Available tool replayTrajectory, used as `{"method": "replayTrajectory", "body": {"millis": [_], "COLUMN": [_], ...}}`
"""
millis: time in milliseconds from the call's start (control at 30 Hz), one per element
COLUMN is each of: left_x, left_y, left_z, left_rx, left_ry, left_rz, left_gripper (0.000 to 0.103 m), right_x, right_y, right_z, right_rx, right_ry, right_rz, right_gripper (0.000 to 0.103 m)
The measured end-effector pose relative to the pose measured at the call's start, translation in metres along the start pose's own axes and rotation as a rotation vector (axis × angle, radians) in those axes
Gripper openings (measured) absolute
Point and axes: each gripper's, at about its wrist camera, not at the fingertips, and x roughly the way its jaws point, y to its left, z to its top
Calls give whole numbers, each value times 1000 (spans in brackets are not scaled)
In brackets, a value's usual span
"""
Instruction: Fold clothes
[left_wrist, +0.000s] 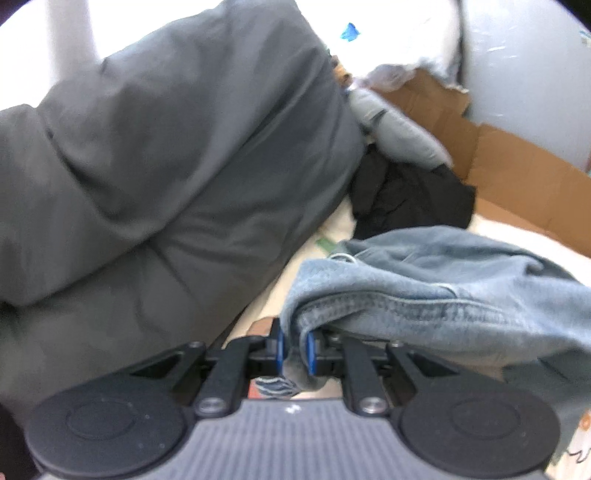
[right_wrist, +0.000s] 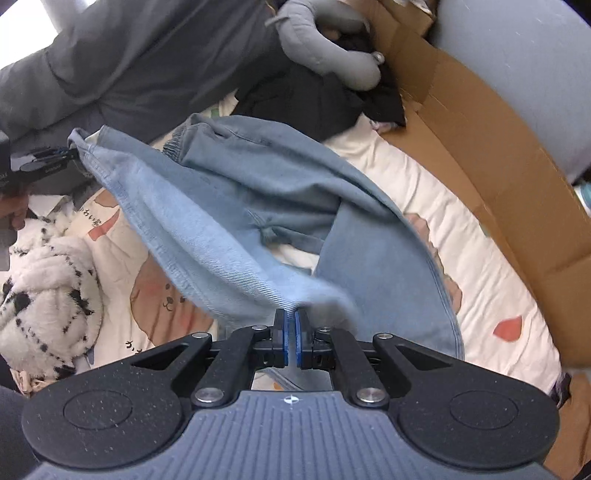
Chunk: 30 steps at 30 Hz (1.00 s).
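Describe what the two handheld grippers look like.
Both match. The left gripper and right gripper each have a ribbed grey body, two round black discs at its sides, black linkage arms with silver screws, blue finger pads, and a small white mark on the body.

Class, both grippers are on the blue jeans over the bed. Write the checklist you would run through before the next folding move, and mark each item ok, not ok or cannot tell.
1. Left gripper shut on the jeans: ok.
2. Right gripper shut on the jeans: ok.
3. Jeans hang smooth between the grips: not ok, bunched and twisted.
4. Bare bedsheet under the jeans for laying them down: ok.
5. Spotted plush throw lies apart from the jeans: ok.
6. Which part of the jeans each gripper holds: cannot tell.
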Motion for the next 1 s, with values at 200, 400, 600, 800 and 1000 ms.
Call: {"method": "replayTrajectory", "body": {"millis": [200, 400, 600, 800, 1000], "left_x": [10, -14, -59, -56, -10], "left_y": [6, 11, 17, 21, 20], "left_z": [-28, -49, -37, -29, -45], "left_rx": [-5, -27, -55, -125, -226], "left_ry": [151, 207, 212, 213, 314], "left_rz": [-22, 9, 35, 24, 17], "left_gripper": [22, 22, 23, 31, 31], "right_x": [-13, -33, -43, -31, 23], "right_y": [-9, -22, -36, -47, -62], "right_z": [-7, -17, -12, -8, 10], "right_rx": [43, 100, 159, 197, 196], "right_ry": [-6, -87, -184, -300, -347], "right_rz": [-13, 5, 75, 147, 172], "right_gripper": [6, 33, 45, 56, 60]}}
